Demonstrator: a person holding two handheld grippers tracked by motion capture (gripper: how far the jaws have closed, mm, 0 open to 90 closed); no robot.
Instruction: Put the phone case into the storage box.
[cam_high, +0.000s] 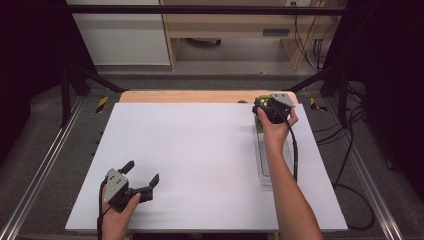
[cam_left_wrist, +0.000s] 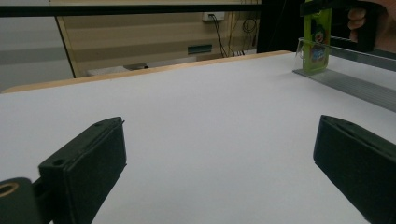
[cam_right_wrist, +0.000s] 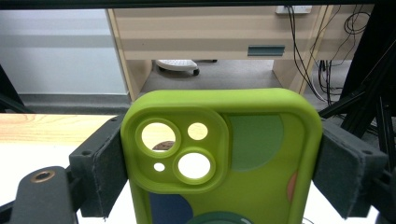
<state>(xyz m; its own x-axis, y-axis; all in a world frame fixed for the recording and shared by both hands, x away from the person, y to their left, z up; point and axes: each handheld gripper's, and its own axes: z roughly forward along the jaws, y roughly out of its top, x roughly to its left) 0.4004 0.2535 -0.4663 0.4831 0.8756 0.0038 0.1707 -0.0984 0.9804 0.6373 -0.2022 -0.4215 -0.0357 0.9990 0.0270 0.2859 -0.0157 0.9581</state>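
We've got our right arm stretched to the surface's (cam_high: 200, 150) far edge, right tool (cam_high: 266, 106) pinching the green phone case (cam_right_wrist: 224, 163) upright over a clear tray (cam_high: 263, 172). Left tool (cam_high: 142, 176) rests near us, spread wide.

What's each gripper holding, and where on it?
Right gripper: green phone case, jaws clamped on its two long side edges near the camera-cutout end. Left gripper: jaws open, nothing held.
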